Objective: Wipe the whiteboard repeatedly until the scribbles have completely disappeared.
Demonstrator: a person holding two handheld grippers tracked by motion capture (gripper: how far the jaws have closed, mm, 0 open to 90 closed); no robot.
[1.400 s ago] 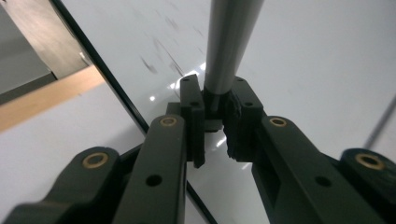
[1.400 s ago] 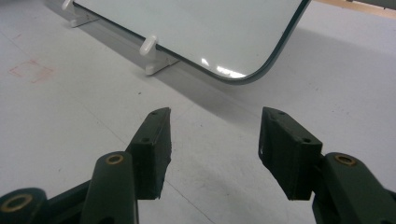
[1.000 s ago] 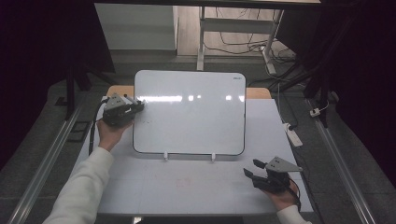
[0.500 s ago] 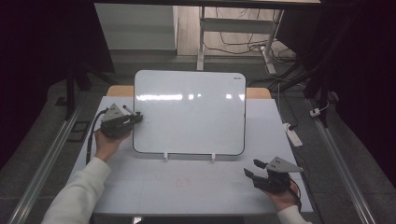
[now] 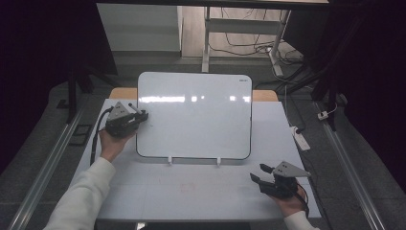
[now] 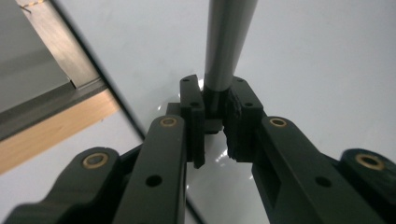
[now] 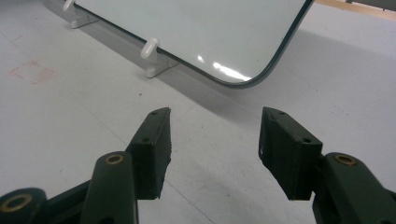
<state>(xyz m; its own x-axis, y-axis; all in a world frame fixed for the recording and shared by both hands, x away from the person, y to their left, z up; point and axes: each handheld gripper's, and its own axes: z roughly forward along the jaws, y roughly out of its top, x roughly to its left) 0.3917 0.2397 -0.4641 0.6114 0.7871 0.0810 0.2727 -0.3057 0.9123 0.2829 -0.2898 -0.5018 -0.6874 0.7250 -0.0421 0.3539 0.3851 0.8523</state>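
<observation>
A white whiteboard (image 5: pixel 196 115) stands propped on two small white feet (image 5: pixel 169 160) at the back of the white table (image 5: pixel 158 196). My left gripper (image 5: pixel 140 116) is at the board's left edge, shut on the dark end of a grey marker (image 6: pixel 229 42). In the left gripper view the marker's barrel runs away from the left gripper (image 6: pixel 215 100) over the whiteboard (image 6: pixel 317 60). My right gripper (image 5: pixel 257 173) rests near the table's front right corner. In its own view my right gripper (image 7: pixel 215 128) is open with nothing between the jaws, pointing at the whiteboard's lower corner (image 7: pixel 243 70).
A faint red square mark (image 7: pixel 32 72) lies on the table in front of the board. A white power strip (image 5: pixel 300 139) sits off the table's right side. A wooden strip (image 6: pixel 51 126) borders the table behind the board. Dark floor and cables lie beyond.
My left gripper has slid a little toward the person along the board's left edge, still holding the marker. The right gripper has kept still.
</observation>
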